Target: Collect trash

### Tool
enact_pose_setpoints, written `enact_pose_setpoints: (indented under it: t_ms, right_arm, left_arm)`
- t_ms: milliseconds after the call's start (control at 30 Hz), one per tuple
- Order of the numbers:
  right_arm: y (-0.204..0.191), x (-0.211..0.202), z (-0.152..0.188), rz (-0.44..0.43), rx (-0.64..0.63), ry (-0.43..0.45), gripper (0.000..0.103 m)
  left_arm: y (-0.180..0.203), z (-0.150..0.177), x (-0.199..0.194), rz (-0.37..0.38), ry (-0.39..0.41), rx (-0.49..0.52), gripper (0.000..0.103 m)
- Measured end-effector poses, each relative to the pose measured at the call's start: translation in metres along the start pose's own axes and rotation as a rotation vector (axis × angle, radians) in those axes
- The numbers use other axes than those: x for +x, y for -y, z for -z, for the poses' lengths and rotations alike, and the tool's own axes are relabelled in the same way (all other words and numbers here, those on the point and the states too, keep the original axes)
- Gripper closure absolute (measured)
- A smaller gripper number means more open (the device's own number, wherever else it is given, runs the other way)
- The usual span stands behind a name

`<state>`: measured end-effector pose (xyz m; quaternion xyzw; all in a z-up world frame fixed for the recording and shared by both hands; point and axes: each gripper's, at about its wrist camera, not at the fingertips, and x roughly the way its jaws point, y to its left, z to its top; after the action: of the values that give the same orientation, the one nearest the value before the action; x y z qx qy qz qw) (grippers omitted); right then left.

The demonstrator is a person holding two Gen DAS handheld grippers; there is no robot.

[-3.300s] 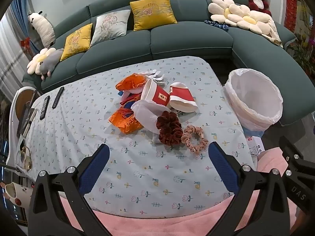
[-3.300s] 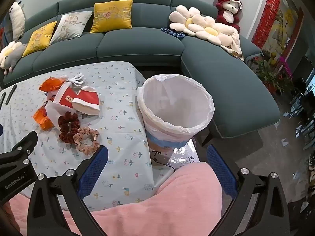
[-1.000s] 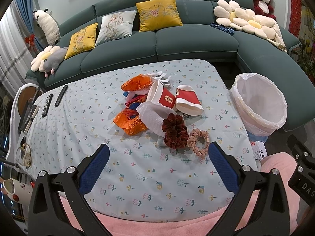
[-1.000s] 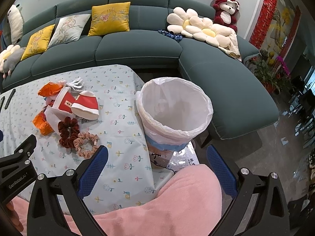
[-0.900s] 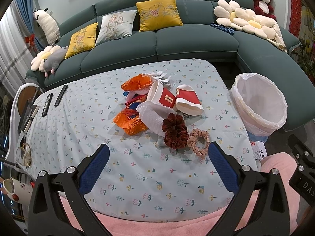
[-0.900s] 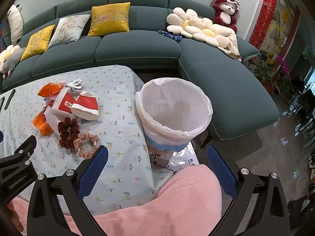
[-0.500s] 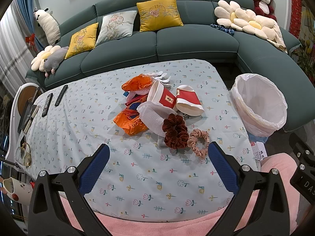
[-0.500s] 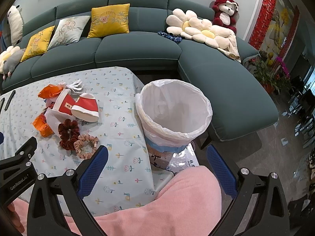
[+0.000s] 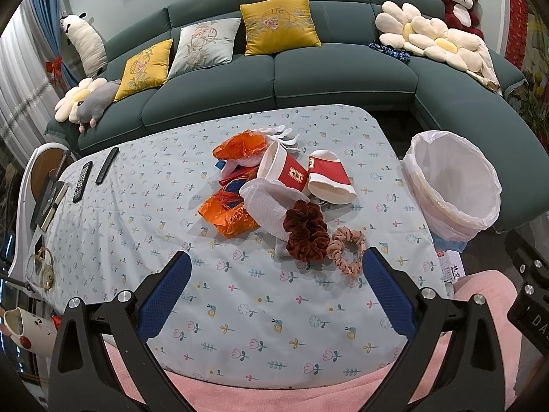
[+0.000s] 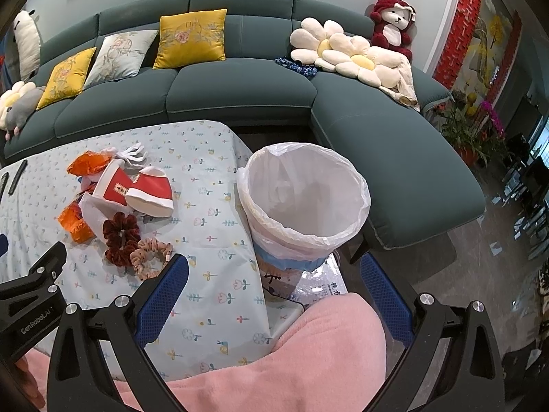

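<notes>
While both sets of jaws stand spread wide and empty, the left gripper [image 9: 272, 290] hangs over the near edge of the floral light-blue tablecloth [image 9: 144, 206]. Right gripper [image 10: 272, 292] hangs over the pink fleece-covered lap [image 10: 308, 360]. At 12 o'clock from the left gripper: two scrunchies, dark red velvet [image 9: 305, 231] and pink dotted [image 9: 346, 249], touching. Beyond them, a trash pile: white tissue sheet [image 9: 271, 202], orange plastic wrappers [image 9: 228, 214], two tipped red-and-white paper cups [image 9: 308, 176]. White-lined round trash bin [image 10: 305, 202] sits beside the table, at 12 o'clock from the right gripper.
</notes>
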<state>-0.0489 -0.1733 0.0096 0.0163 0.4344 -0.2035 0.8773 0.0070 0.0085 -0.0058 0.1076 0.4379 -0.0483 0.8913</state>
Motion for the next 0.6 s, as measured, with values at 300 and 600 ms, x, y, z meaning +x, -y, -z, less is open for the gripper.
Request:
enact_pose_setpoints:
  t_ms: [300, 600]
  right_arm:
    - [-0.0014, 0.0004, -0.001, 0.002, 0.001, 0.014, 0.007]
    - [-0.002, 0.0012, -0.0025, 0.001, 0.0, 0.017, 0.007]
  left_arm:
    - [-0.0009, -0.0034, 0.0002, 0.001, 0.005, -0.005, 0.008]
    - [0.0003, -0.0067, 0.0006, 0.004, 0.005, -0.01, 0.008]
